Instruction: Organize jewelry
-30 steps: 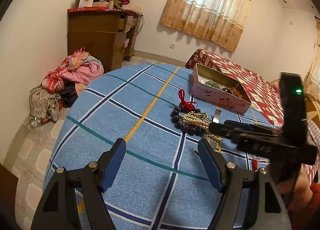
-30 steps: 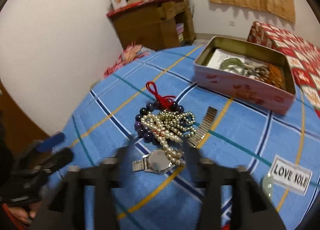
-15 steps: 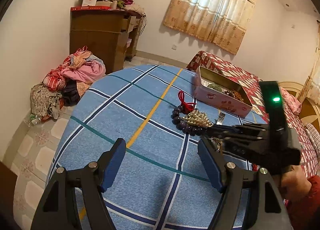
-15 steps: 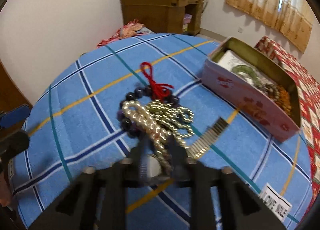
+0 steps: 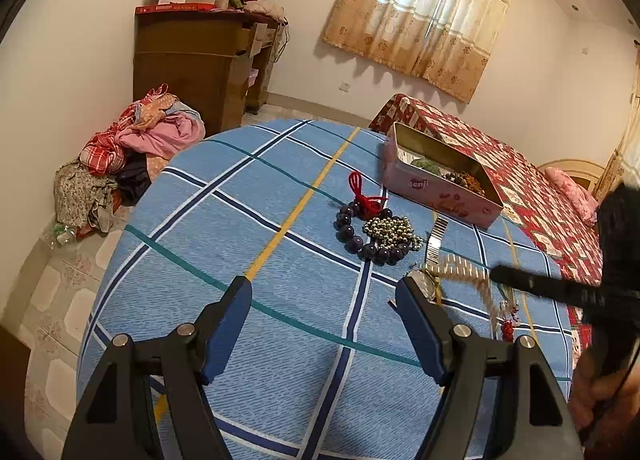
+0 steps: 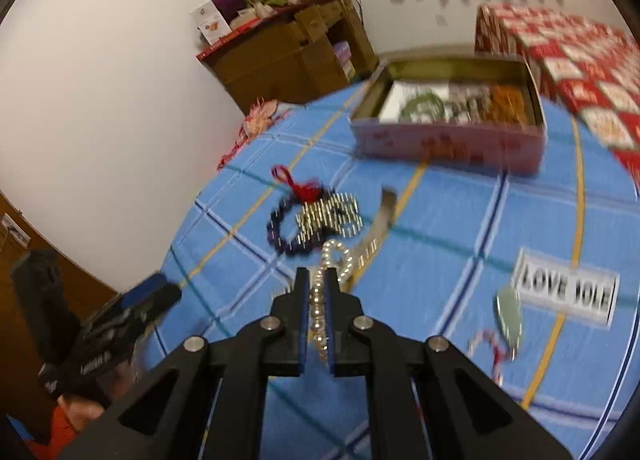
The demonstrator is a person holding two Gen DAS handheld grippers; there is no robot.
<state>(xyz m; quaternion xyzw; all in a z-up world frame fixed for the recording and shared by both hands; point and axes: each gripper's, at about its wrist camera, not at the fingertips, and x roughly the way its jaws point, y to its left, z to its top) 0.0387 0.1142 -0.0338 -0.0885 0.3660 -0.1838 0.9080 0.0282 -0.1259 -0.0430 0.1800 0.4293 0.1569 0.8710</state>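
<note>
currently the right gripper (image 6: 317, 280) points down at a slant over the blue checked bedspread (image 5: 224, 227), its tongs narrow and pressed on a pearl strand (image 6: 334, 256), which runs up between the pads and loops out beyond the tips. the left gripper (image 5: 324, 292) hangs over the near edge of the bedspread, angled downward, tongs wide with nothing between them. the left wrist view shows the right gripper (image 5: 496, 274) from the side, as a dark bar reaching in from the right edge, with the pearl strand (image 5: 464, 270) trailing from its tip back to the wristwatch (image 5: 422, 284) beside the left gripper's right finger; a hand (image 5: 600, 392) grips its handle at the lower right. the same view gives a sharp look at the dark bead bracelet (image 5: 356, 234) with its red cord, the small gold bead chain (image 5: 394, 228) lying on it and the metal watch band (image 5: 436, 238) just beside them, all near the middle of the bedspread. the right wrist view is blurred, yet it alone looks down into the pink tin (image 6: 448, 139) at the far edge, where a green bangle and brownish beads lie, and it alone shows the "love jole" label (image 6: 566, 292) and a pale green pendant (image 6: 508, 314) toward the right edge. it also catches the left gripper (image 6: 156, 292) at the lower left.
</note>
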